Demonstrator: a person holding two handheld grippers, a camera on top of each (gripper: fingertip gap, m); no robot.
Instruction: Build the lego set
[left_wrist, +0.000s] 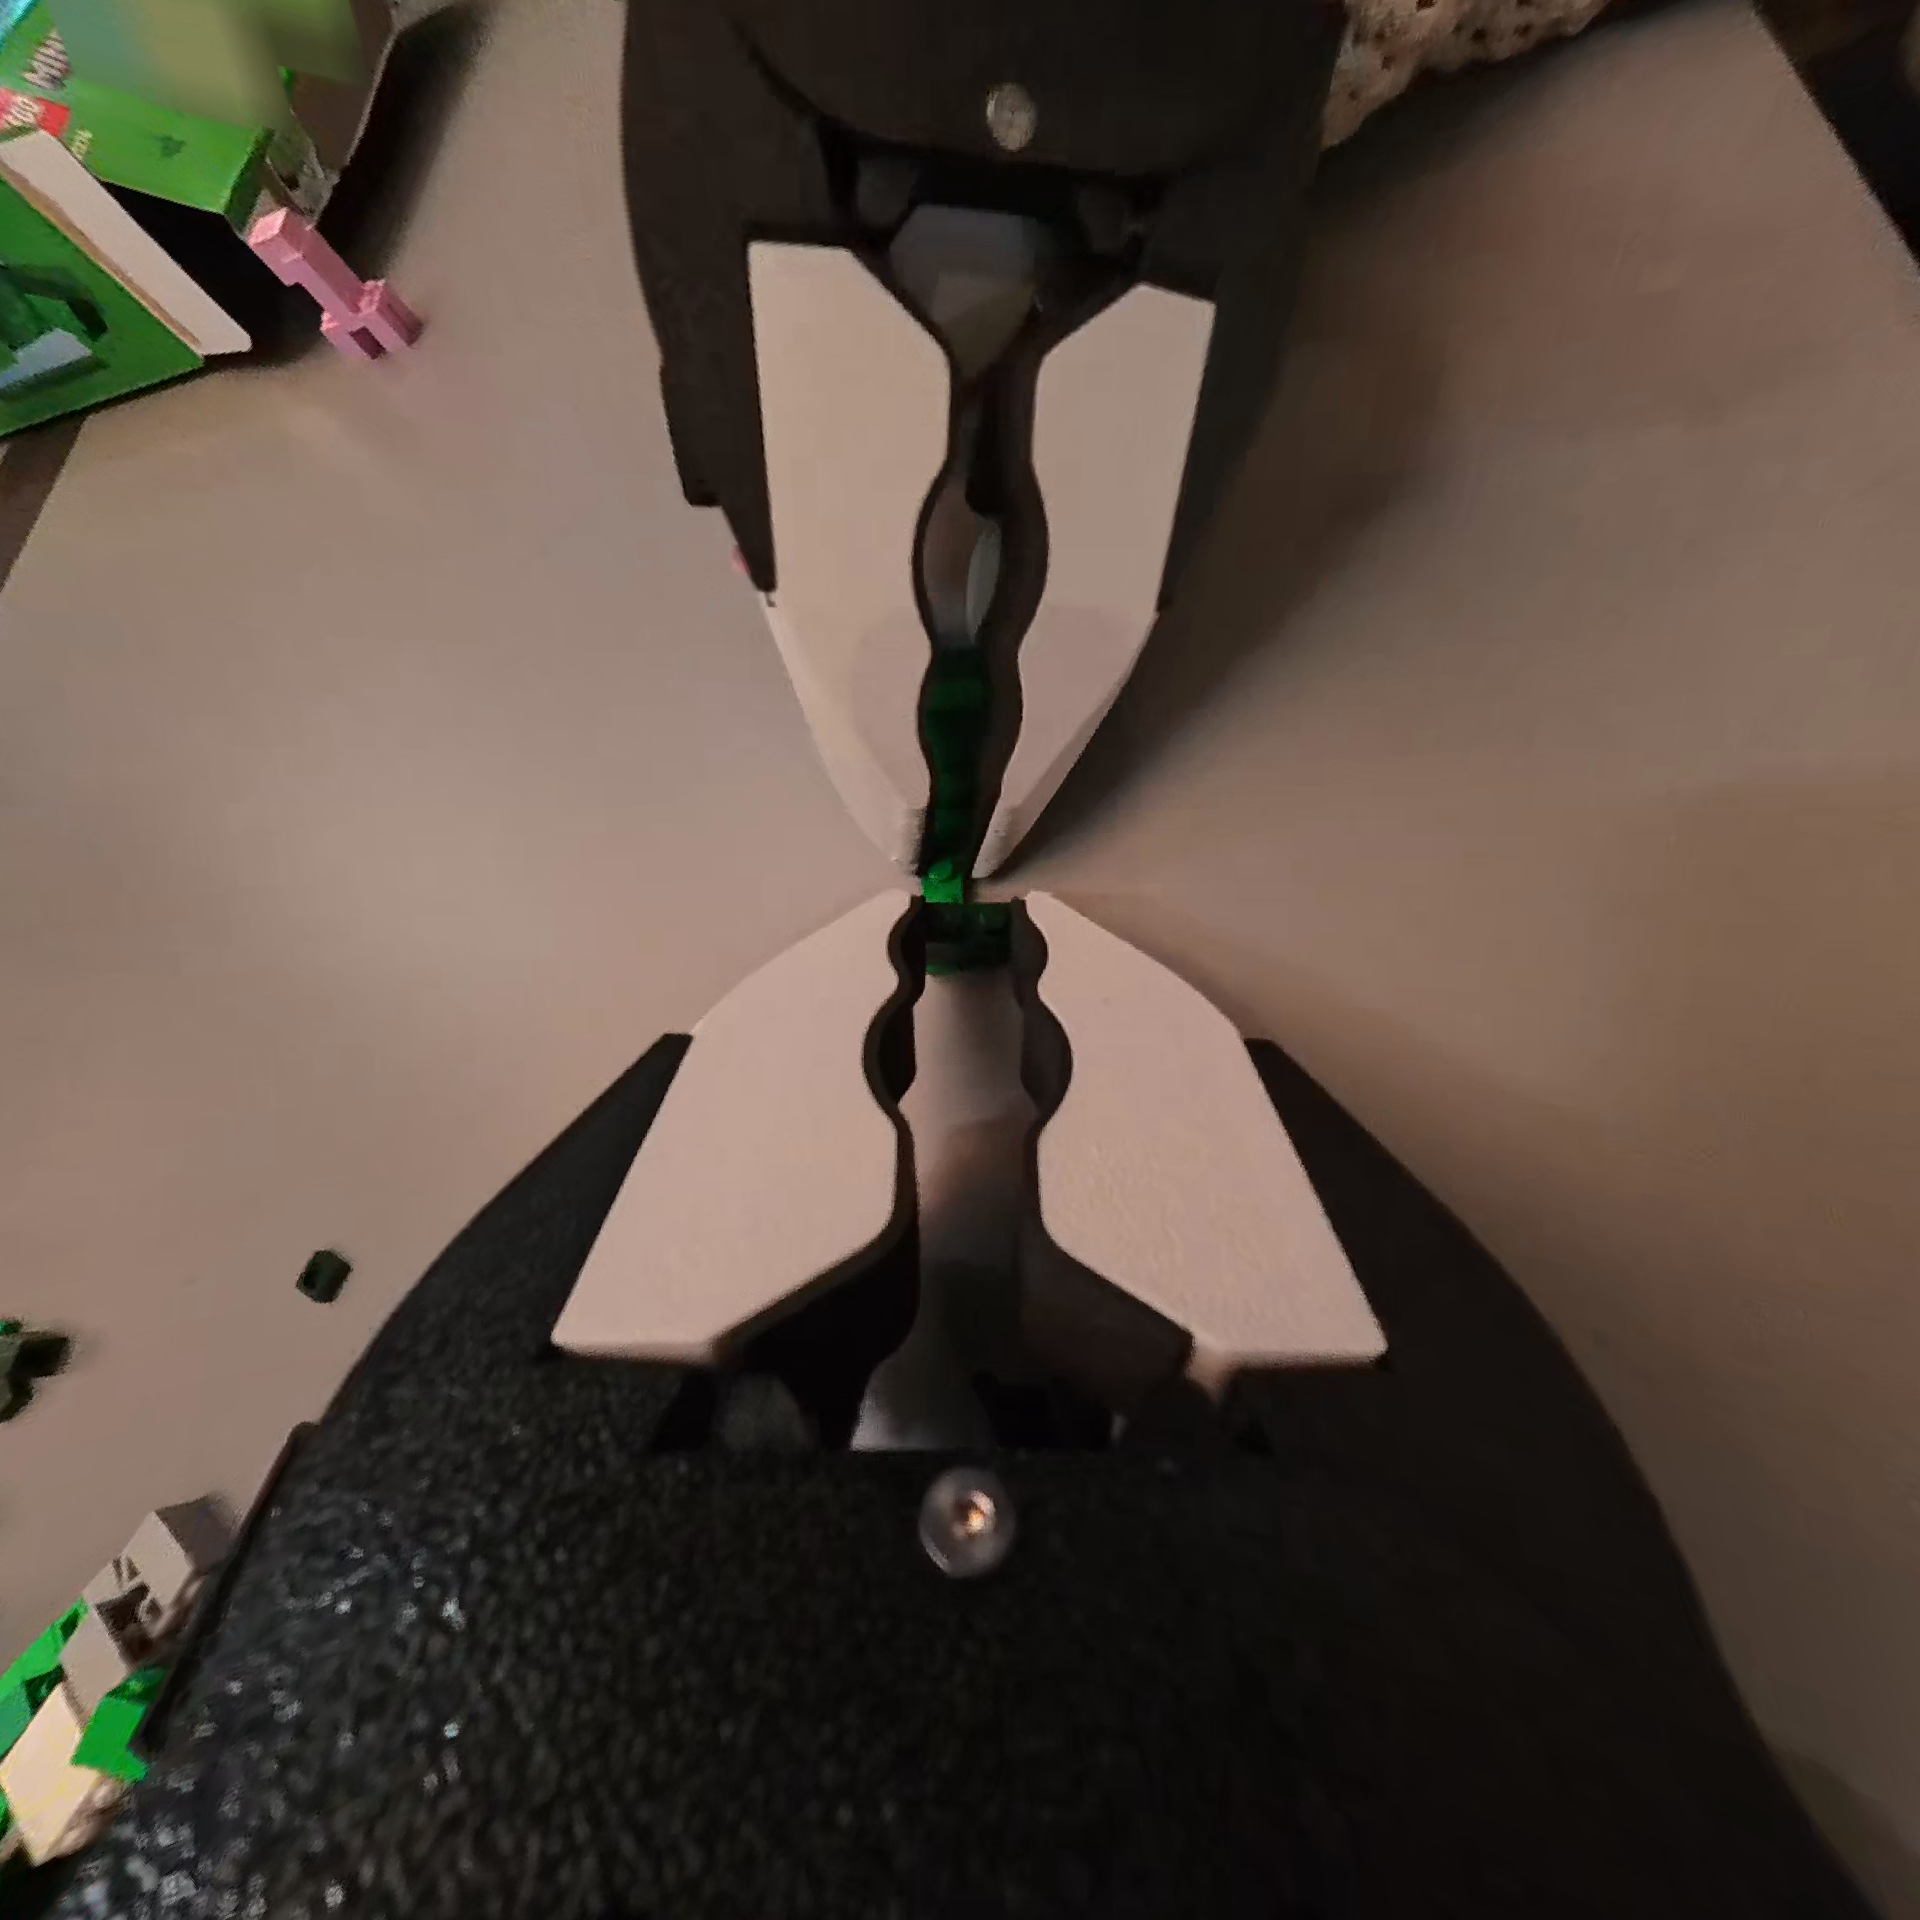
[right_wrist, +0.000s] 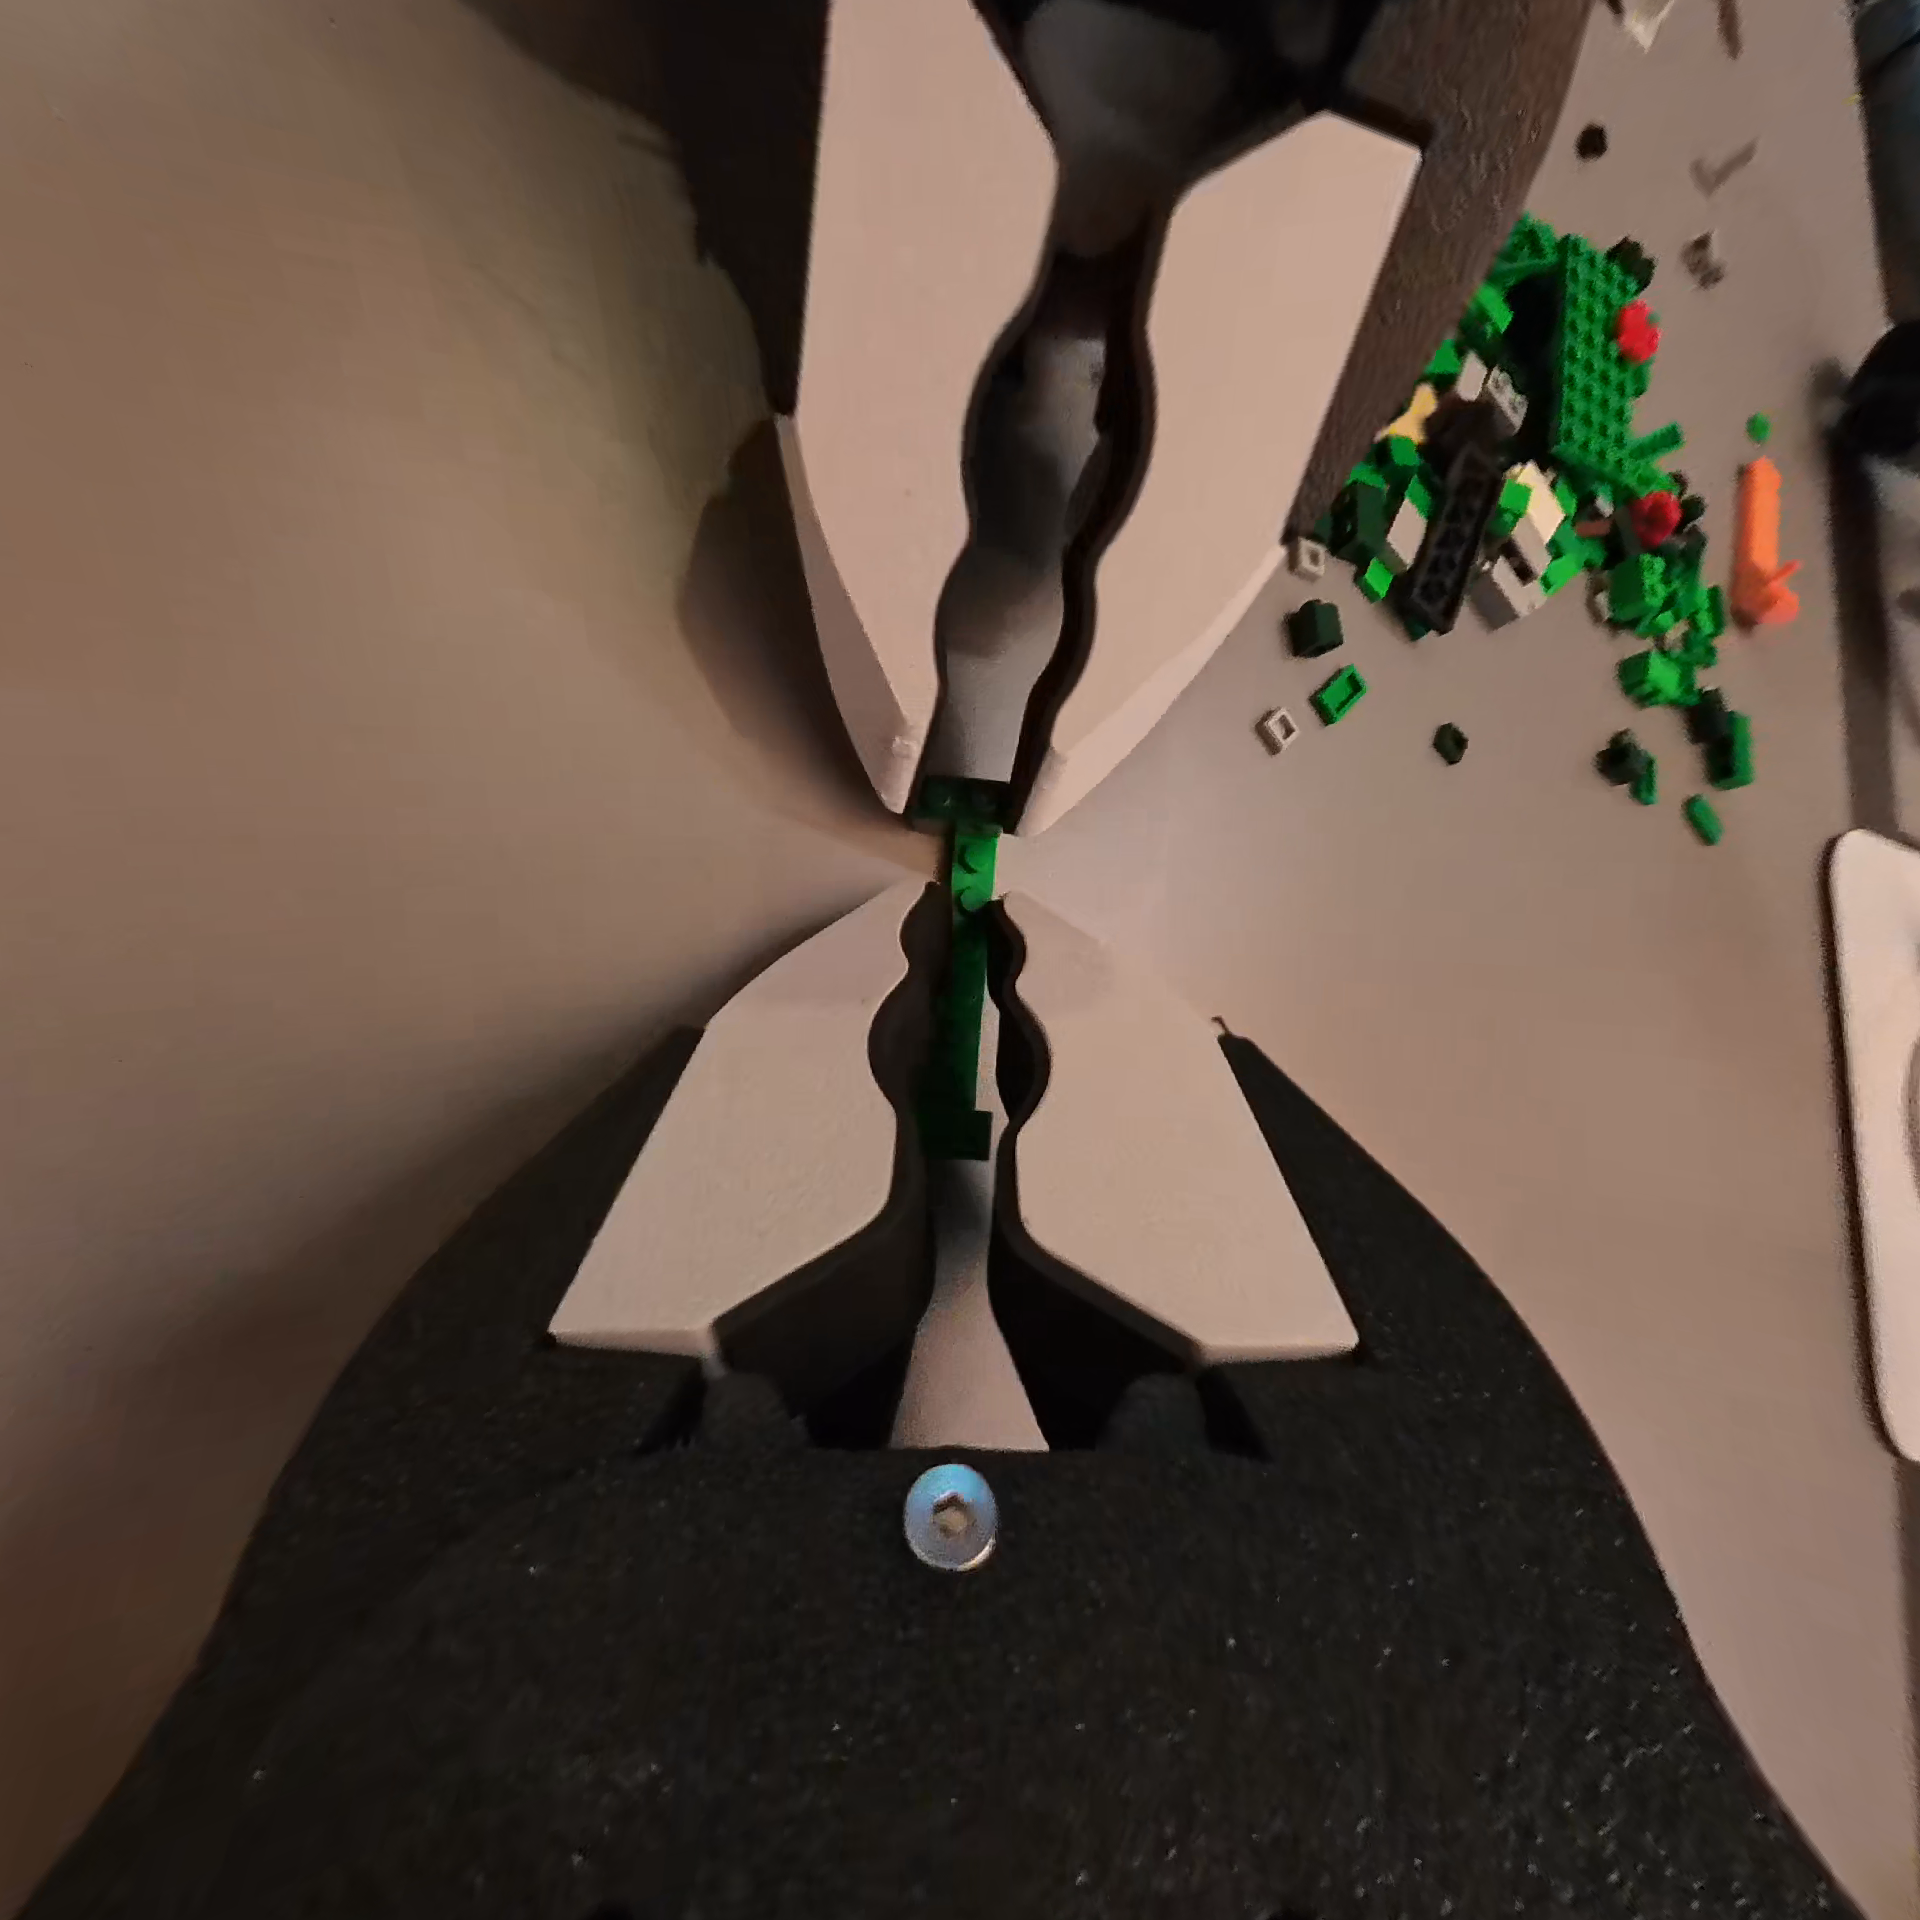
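My two grippers meet tip to tip above the grey table (left_wrist: 416, 727). In the left wrist view my left gripper (left_wrist: 966, 914) is shut on a small dark green brick (left_wrist: 966, 935) at its fingertips. Facing it from above, my right gripper (left_wrist: 954, 847) is shut on a long green plate (left_wrist: 956, 727) held edge-on between its fingers. In the right wrist view the right gripper (right_wrist: 964, 904) holds the long green plate (right_wrist: 961, 1039). The plate's end touches the small brick (right_wrist: 961, 800) held by the left gripper (right_wrist: 964, 816).
A pile of loose green, grey and black bricks (right_wrist: 1538, 499) with a green baseplate (right_wrist: 1590, 343) lies at the right. An orange tool (right_wrist: 1761, 540) and a white object (right_wrist: 1881, 1091) lie nearby. A green box (left_wrist: 94, 260) and a pink piece (left_wrist: 332, 281) sit far left.
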